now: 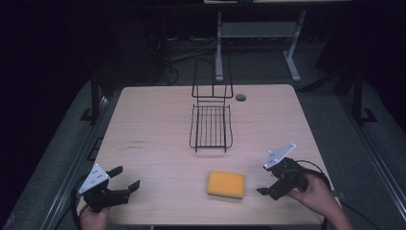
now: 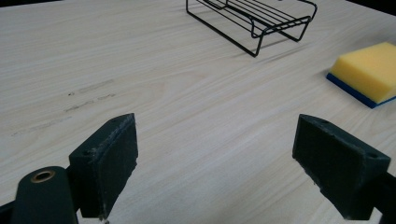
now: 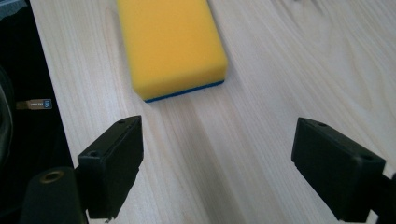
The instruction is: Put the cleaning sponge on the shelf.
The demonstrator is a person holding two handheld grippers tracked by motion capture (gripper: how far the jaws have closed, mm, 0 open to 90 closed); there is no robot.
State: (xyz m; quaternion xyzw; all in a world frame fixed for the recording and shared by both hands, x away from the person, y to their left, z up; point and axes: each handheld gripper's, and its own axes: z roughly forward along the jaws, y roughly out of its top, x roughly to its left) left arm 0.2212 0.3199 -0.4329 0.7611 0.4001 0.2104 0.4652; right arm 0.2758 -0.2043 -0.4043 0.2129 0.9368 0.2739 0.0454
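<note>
Pale wood grain runs across the table (image 1: 153, 120), and at the bottom of the high view two hands bring their tools in over its near edge; the left gripper (image 1: 125, 179) sits at the lower left of the frame, its jaws spread wide with nothing between them, and the right gripper (image 1: 269, 184) sits at the lower right, pointed leftward toward the sponge (image 1: 225, 184), its jaws hard to judge from above. The right gripper view settles that: the jaws stand wide apart over bare wood, and the sponge (image 3: 170, 44) lies just beyond them in the upper middle of the frame, untouched; this view also shows a thin blue layer under the yellow foam and the table's edge with dark floor at the left, both missing from above. The left gripper view shows its own jaws equally wide; the sponge (image 2: 369, 72) lies at the right edge of that frame, well apart from them, its blue base plain; faint dark scuffs mark the wood at the middle left. Farther off, the black wire rack (image 1: 211, 125) stands at the table's middle, its tall back toward the far edge; the left gripper view catches the rack (image 2: 254, 18) at the top of the frame, low and empty.
</note>
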